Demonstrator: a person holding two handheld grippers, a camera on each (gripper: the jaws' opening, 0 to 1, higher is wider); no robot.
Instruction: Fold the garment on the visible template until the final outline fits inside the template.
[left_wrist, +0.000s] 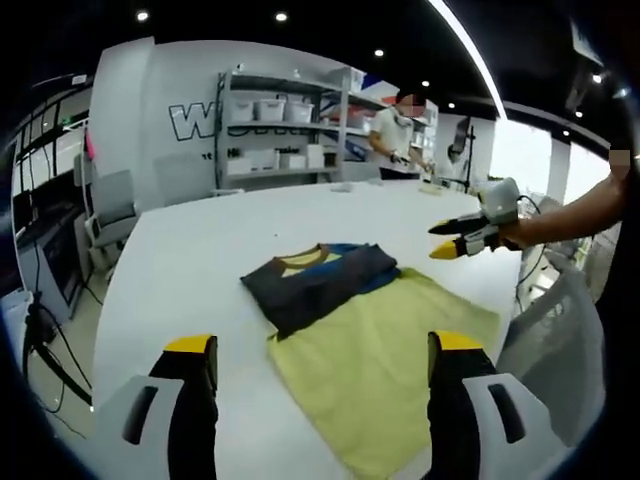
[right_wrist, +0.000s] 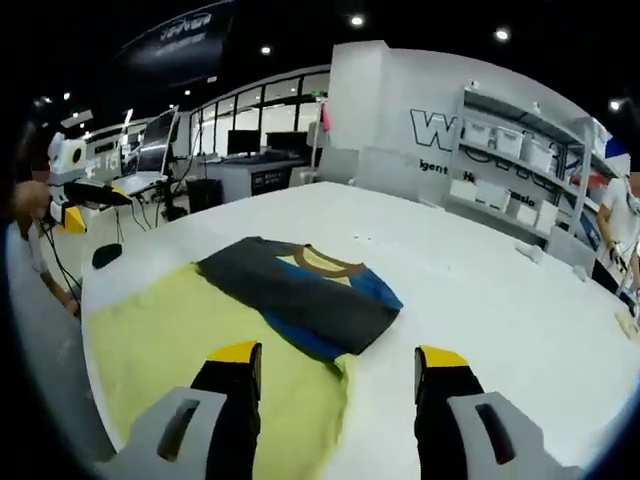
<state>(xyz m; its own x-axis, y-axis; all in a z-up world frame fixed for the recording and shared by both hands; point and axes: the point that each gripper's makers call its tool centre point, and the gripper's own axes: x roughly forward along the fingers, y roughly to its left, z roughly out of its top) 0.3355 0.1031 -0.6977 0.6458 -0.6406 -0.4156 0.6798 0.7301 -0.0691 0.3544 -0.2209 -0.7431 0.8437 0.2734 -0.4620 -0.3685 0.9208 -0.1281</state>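
A folded dark grey garment with a blue panel and a yellow collar lies on a yellow template sheet, partly over its far edge. My left gripper hovers open in front of the sheet, holding nothing. My right gripper comes in from the right, held above the table beyond the sheet. In the right gripper view the garment lies just ahead, with the template spreading to the left. My right gripper is open and empty over the garment's near edge. The left gripper shows at far left.
The white table stretches wide around the sheet. Metal shelves with white bins and grey chairs stand behind it. A person stands at the back. Desks with monitors line the far side.
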